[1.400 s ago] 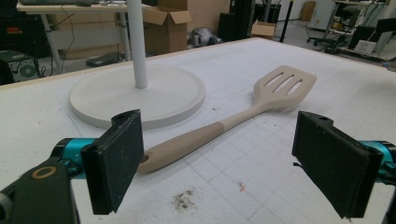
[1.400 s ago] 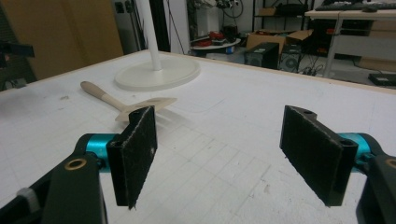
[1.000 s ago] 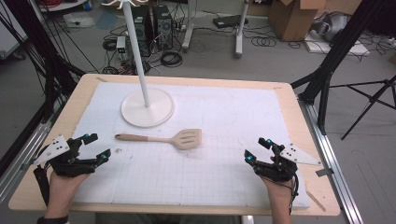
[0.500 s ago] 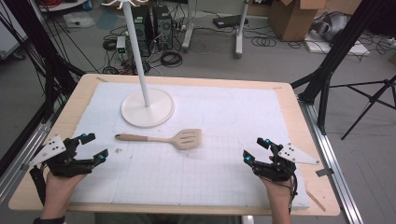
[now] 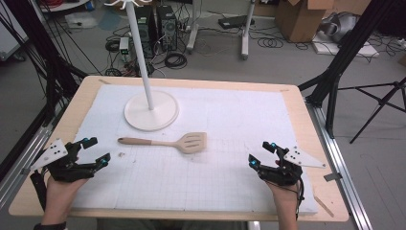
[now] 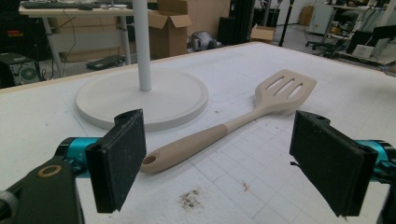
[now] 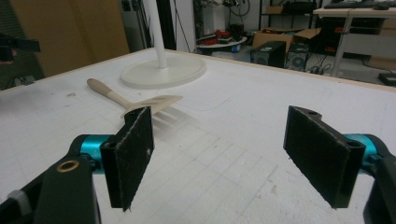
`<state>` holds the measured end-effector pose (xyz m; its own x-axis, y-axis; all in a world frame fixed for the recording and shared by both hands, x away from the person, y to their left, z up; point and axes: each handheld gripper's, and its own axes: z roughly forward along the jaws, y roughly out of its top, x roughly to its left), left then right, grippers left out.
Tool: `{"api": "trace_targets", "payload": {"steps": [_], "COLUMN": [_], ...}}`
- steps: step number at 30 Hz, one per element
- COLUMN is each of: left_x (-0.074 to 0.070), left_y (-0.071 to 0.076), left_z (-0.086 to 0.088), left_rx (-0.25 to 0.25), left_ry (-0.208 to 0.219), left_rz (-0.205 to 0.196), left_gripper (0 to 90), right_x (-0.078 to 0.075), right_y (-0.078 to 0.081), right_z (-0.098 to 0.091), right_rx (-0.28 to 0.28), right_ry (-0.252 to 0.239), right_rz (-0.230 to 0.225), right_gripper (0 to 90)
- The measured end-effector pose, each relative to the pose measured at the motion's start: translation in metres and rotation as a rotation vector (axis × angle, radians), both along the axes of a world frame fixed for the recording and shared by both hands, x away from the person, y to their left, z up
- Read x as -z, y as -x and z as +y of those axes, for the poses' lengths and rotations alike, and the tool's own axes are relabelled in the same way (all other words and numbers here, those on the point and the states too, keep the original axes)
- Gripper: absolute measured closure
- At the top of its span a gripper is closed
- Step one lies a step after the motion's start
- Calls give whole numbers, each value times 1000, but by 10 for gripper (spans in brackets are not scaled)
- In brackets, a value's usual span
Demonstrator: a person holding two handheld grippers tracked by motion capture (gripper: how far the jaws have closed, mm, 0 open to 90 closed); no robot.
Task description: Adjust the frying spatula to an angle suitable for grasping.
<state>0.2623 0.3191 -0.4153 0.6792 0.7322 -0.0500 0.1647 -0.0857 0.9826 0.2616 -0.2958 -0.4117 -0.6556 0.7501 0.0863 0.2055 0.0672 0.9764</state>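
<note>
Spatula (image 5: pixel 167 142): lies flat on the white mat, between the two grippers and nearer the left one; handle end points toward the left gripper, slotted blade toward the middle of the table. In the left gripper view (image 6: pixel 233 123) its handle hole sits just beyond the jaws, apart from both pads.

Stand (image 5: pixel 151 110): round white base with an upright white pole, on the mat just behind the spatula, not touching it.

Left gripper (image 5: pixel 95 151): released, jaws spread wide with nothing between them; held low over the mat at the left front of the table, aimed at the spatula handle, near it but apart.

Right gripper (image 5: pixel 261 154): released, jaws wide apart and empty; held low at the right front of the table, well apart from the spatula. In the right gripper view (image 7: pixel 219 154) the spatula blade shows beyond its left pad.

Mat (image 5: pixel 239 120): white, with a faint grid, covers most of the wooden table (image 5: pixel 76 96); a small patch of dark crumbs lies near the handle end.

Hands: one holds each gripper from the bottom edge of the high view.
</note>
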Motion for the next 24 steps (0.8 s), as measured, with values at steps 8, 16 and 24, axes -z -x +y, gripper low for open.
{"api": "trace_targets", "payload": {"steps": [8, 16, 24], "left_x": [0, 0, 0], "left_y": [1, 1, -1], "left_z": [2, 2, 3], "left_rx": [2, 3, 7], "left_ry": [11, 8, 21], "left_rz": [1, 0, 2], "left_gripper": [197, 198, 198], "right_x": [1, 1, 0], "right_y": [0, -1, -2], "right_z": [1, 1, 5], "right_rx": [1, -6, -17], "right_ry": [0, 1, 4], "right_rz": [18, 10, 15], "right_gripper": [232, 233, 234]}}
